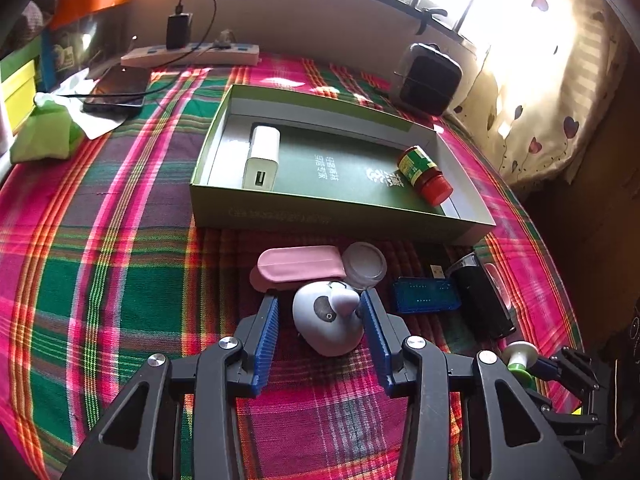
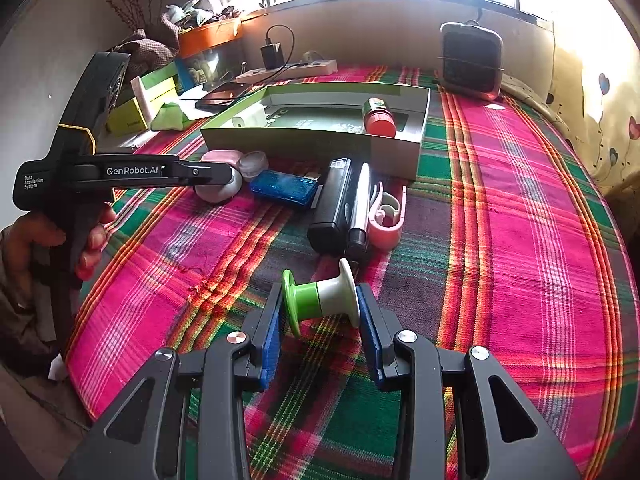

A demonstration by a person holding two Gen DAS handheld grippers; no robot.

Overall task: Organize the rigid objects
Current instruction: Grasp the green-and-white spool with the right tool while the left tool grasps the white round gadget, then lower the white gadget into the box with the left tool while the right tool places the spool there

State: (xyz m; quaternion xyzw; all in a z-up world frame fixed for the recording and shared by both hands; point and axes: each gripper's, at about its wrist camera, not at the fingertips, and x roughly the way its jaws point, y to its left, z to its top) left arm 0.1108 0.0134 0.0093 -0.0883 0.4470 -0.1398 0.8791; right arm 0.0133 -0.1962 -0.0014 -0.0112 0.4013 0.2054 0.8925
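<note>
Green-and-white spool (image 2: 320, 300) between right gripper (image 2: 320, 308) blue pads (touching both), left gripper (image 1: 320, 316) jaws apart around grey mouse (image 1: 326, 320).

A plaid cloth of pink, green and dark purple stripes (image 2: 500, 216) covered the tabletop. The shallow cardboard box (image 1: 320, 210) was olive green outside and grey inside, its floor dark green with pale printing. In it lay a white power bank (image 1: 262, 158) and a red-capped, green-labelled jar (image 1: 424, 174). The spool (image 2: 320, 300) was half green, half white. Each hand-held gripper (image 2: 320, 328) was black with blue ribbed pads (image 1: 266, 344).
</note>
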